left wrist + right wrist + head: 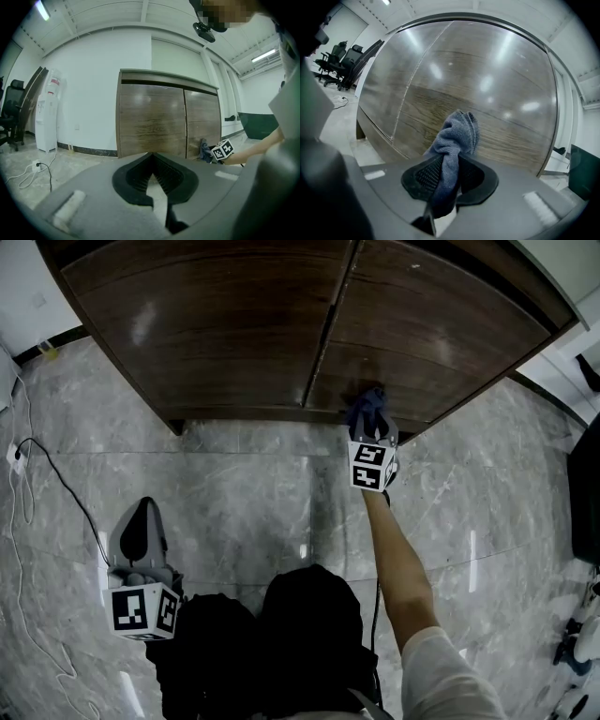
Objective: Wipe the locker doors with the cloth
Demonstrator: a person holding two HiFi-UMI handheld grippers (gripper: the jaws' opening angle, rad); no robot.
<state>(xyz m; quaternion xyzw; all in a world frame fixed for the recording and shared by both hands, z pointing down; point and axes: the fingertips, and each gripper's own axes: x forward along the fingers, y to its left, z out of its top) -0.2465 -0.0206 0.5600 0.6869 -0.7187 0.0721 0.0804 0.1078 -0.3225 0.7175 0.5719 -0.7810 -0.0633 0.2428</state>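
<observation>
Two dark wood locker doors [216, 324] stand shut ahead, with a narrow seam between them. My right gripper [371, 424] is shut on a bunched blue cloth [367, 405] and holds it against the low part of the right door [450, 343], near its bottom edge. In the right gripper view the cloth [457, 136] sticks out between the jaws, right up at the wood [501, 93]. My left gripper [142, 526] hangs over the floor at the lower left, far from the locker, its jaws together and holding nothing. From the left gripper view the cloth [205, 150] shows low on the right door.
A white cable [37, 474] and a power strip [15, 456] lie on the grey marble floor at the left. A water dispenser [47, 112] and an office chair [10, 112] stand left of the locker. The person's bare arm [403, 568] stretches out behind the right gripper.
</observation>
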